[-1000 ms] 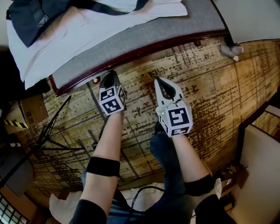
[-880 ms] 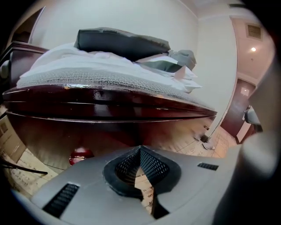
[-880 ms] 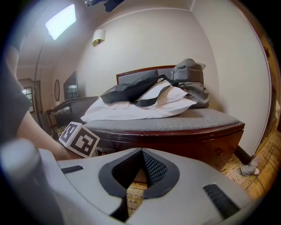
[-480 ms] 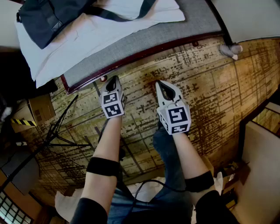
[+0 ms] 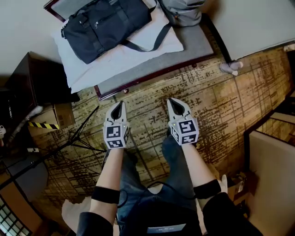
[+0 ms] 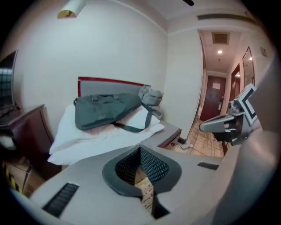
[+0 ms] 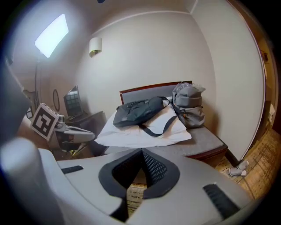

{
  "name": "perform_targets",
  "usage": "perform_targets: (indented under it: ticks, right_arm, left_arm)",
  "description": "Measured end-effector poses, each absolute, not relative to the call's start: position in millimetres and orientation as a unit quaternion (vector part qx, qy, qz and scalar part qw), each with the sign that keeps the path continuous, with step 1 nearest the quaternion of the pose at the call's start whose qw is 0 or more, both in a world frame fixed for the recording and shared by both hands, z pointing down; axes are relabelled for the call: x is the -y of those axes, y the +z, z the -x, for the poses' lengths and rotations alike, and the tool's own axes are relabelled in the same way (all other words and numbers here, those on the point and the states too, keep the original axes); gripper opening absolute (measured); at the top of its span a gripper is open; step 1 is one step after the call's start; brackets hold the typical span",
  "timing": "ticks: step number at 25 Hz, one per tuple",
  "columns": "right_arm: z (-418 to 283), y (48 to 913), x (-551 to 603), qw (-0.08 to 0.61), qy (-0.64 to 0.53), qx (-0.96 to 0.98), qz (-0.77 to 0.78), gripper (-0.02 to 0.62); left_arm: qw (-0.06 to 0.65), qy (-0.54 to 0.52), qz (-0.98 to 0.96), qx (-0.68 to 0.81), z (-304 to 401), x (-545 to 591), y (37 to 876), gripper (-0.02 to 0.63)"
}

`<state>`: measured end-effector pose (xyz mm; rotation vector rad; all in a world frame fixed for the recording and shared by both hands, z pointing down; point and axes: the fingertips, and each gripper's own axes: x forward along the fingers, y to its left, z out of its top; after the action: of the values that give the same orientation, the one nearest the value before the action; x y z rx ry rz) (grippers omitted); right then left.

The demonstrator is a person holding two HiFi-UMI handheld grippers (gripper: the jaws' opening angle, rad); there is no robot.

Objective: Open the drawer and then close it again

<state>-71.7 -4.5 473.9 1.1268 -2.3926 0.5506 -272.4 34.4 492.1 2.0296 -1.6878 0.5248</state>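
Both grippers hang in the air over a brown patterned floor (image 5: 230, 106), side by side and well apart, with a strip of floor and the person's legs between them. The left gripper (image 5: 118, 104) has its jaws pressed together with nothing between them. Its own view shows the ribbed pads meeting in front of bare floor. The right gripper (image 5: 172, 100) is the same, closed tight and empty.

Just ahead of both tips runs the red-brown wooden edge of a low bed (image 5: 152, 76), slanting across the head view from lower left to upper right. On its grey top lies a white pillow (image 5: 87, 64) with a dark duffel bag (image 5: 103, 25) on it. A grey backpack (image 5: 184, 9) stands at the far corner against the wall.

Left of the left gripper the room is crowded. Thin black tripod legs (image 5: 76, 138) spread over the floor near it. Beyond them are a cardboard box (image 5: 55, 115) with yellow-black tape and a dark wooden cabinet (image 5: 37, 78) set just beside the bed.

Right of the right gripper the floor is open as far as a dark-framed panel (image 5: 272, 184) at the picture's right edge. A white slipper (image 5: 229, 67) lies by the bed's far corner.

No drawer front can be made out in any view, and neither gripper touches any furniture.
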Motion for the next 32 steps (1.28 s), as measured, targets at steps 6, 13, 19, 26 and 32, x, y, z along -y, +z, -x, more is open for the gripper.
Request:
perform_targets:
  ticks: [6, 13, 19, 26, 32]
  right_arm:
    - [71.5, 373.2, 3.4, 0.203, 0.178, 0.872, -0.408, 0.003]
    - [80.9, 286.2, -19.5, 0.195, 0.168, 0.884, -0.390, 0.003]
    - [102.0, 235.6, -38.6, 0.188, 0.150, 0.896, -0.373, 0.003]
    - [121.0, 200.1, -46.1, 0.185, 0.137, 0.908, -0.351, 0.003]
    - [127.4, 195.1, -50.9, 0.202, 0.126, 0.909, -0.341, 0.003]
  left_arm:
    - [0.189, 0.162, -0.723, 0.645, 316.4, -62.5, 360.9, 0.002]
    - [0.165, 0.128, -0.708, 0.675, 356.6, -109.1, 249.1, 0.002]
    - [0.167, 0.104, -0.699, 0.688, 378.2, -145.5, 207.1, 0.002]
    - [0.142, 0.098, -0.700, 0.693, 389.0, -172.0, 172.3, 0.002]
    - [0.144, 0.098, -0.688, 0.705, 412.3, -186.0, 165.8, 0.002]
